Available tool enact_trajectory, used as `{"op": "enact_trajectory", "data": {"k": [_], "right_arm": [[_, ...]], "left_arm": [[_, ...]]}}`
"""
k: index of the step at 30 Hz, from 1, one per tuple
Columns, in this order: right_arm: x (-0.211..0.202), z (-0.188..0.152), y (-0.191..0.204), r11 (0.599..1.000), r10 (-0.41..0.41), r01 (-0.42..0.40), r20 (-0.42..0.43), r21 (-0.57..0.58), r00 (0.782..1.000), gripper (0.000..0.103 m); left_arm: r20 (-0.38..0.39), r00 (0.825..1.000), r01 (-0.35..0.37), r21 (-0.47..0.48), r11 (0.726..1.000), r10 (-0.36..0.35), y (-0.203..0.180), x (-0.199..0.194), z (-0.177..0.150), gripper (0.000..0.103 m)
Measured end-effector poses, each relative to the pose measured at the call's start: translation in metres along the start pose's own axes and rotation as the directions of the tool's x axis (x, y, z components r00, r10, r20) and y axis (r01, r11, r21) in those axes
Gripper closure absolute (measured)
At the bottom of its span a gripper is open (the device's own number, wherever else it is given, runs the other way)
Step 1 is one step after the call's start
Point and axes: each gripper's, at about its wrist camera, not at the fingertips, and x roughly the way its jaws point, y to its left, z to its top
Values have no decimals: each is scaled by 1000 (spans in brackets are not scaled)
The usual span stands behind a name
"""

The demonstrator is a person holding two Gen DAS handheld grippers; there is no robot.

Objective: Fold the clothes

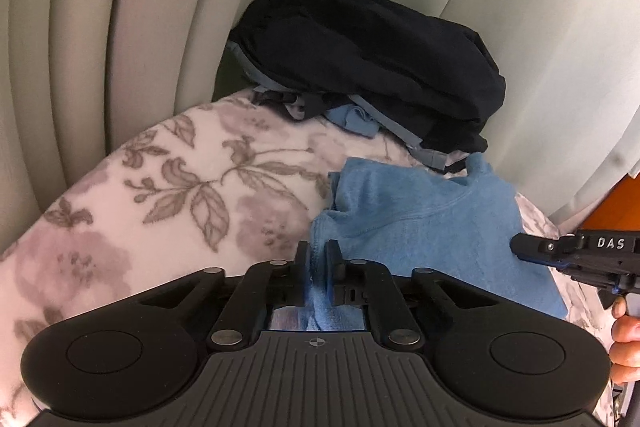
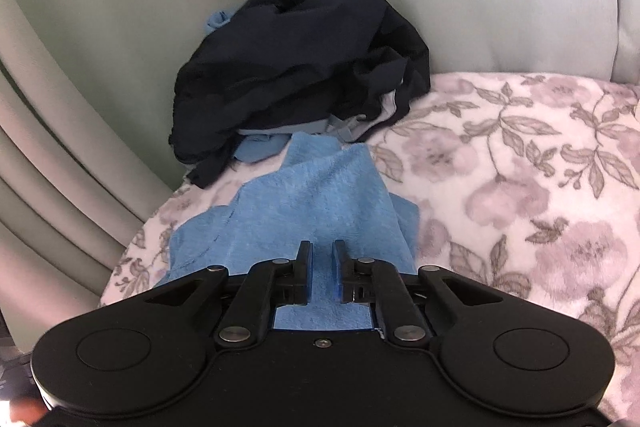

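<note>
Floral blanket [image 1: 120, 187] under both tilted-down fingers [image 1: 302, 259] gripping blue towel [image 1: 432, 219]

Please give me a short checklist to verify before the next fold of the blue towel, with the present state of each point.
1. Left gripper pinches an edge of the blue towel: ok, cloth is bunched between its fingers.
2. Right gripper grips the towel: cannot tell; its fingers stand narrowly apart with cloth under them.
3. Towel lies flat: not ok, it is creased and partly doubled over.
4. Towel is apart from the dark clothes pile: not ok, its far corner reaches the pile.
5. Bare floral blanket beside the towel for laying the fold: ok.
</note>
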Motion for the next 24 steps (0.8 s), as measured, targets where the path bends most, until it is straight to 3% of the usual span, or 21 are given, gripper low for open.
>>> {"op": "enact_trajectory", "data": {"k": [4, 7, 11, 15, 17, 21, 24], "right_arm": [[-3, 3, 0, 1000, 5, -5, 4, 7, 1000, 89], [-11, 12, 4, 999, 32, -32, 40, -7, 999, 85], [-5, 22, 16, 998, 41, -39, 38, -56, 998, 85], [7, 24, 27, 994, 50, -47, 24, -103, 998, 86], [13, 26, 28, 993, 49, -46, 22, -110, 999, 86], [25, 32, 23, 993, 29, -27, 15, -115, 999, 87], [37, 35, 15, 995, 13, -13, -5, -102, 1000, 92]], "left_arm": [[56, 998, -18, 33, 999, 16, -5, -19, 11, 83], [78, 996, 47, 86, 995, -53, -18, -28, 23, 77], [29, 986, 156, 186, 970, -164, -52, -18, 26, 70], [-28, 978, 208, 250, 946, -207, -79, 9, 21, 70], [-52, 977, 212, 249, 945, -206, -84, 23, 21, 70], [-46, 990, 137, 267, 954, -130, -82, 44, 23, 71], [-69, 990, 139, 239, 961, -126, -75, 52, 26, 70]]}}
